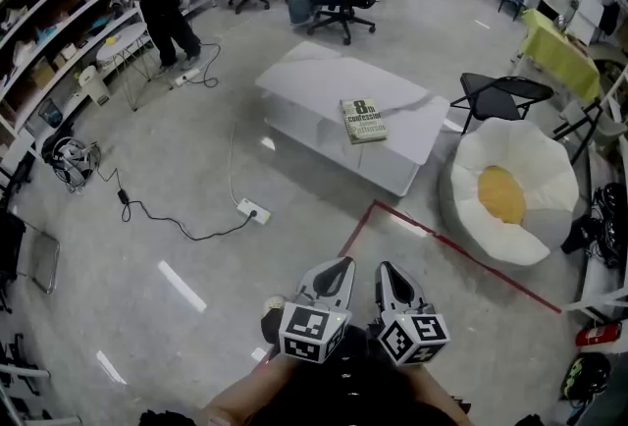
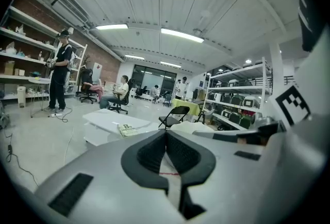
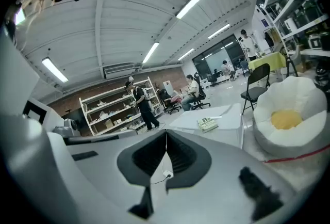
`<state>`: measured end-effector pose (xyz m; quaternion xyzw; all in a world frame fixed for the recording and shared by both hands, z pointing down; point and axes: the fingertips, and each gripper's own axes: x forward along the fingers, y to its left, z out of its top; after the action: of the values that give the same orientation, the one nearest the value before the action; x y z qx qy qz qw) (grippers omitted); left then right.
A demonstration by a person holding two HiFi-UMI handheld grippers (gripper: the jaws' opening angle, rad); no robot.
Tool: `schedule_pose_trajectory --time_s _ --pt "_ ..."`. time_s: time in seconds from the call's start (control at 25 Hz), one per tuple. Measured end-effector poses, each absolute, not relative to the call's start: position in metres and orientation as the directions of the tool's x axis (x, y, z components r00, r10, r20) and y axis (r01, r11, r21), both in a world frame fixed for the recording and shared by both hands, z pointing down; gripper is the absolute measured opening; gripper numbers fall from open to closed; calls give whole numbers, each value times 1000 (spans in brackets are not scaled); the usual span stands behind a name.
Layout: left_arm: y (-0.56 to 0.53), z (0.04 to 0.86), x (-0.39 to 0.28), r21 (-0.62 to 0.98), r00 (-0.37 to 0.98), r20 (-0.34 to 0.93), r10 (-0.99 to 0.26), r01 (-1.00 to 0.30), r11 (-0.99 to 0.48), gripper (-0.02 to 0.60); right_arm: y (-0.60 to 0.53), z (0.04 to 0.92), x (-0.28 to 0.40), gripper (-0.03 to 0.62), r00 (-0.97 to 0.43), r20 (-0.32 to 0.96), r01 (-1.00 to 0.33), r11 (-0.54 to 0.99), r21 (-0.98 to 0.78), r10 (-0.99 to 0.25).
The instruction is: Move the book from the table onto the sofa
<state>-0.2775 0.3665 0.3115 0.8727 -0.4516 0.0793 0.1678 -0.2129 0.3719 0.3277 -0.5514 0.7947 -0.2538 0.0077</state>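
Observation:
The book (image 1: 363, 120) lies flat on the near right part of the low white table (image 1: 314, 80), far ahead of me. To the right of the table, on the floor, sits the sofa (image 1: 515, 188), a round white cushion seat with a yellow centre. At the bottom of the head view my left gripper (image 1: 342, 263) and right gripper (image 1: 385, 267) are side by side, both shut and empty, well short of the table. In the left gripper view the book (image 2: 126, 129) shows beyond the shut jaws. The right gripper view shows the book (image 3: 208, 124) and the sofa (image 3: 289, 114).
A black folding chair (image 1: 500, 95) stands behind the sofa. A red tape line (image 1: 442, 242) crosses the floor between me and the sofa. A power strip with its cable (image 1: 253, 211) lies left of the table. People sit on office chairs at the back; one stands by shelves at left.

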Motion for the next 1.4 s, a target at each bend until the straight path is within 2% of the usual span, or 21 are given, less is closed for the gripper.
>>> schedule_pose_trajectory --time_s 0.36,0.68,1.08,1.4 --pt "376 314 -265 227 585 313 -748 -811 -539 11 377 328 -206 12 -367 260 -861 221 -458 -893" --pt "342 319 -254 238 594 325 -736 -805 -544 11 344 332 -190 12 -345 265 -862 193 -468 -900" --pt "259 307 -253 240 590 314 -744 -807 -539 11 263 330 -186 12 -351 281 -842 169 -512 -893" --pt "188 292 -254 239 606 272 -748 -795 -557 11 202 313 -187 12 -351 257 -858 199 -473 -901"
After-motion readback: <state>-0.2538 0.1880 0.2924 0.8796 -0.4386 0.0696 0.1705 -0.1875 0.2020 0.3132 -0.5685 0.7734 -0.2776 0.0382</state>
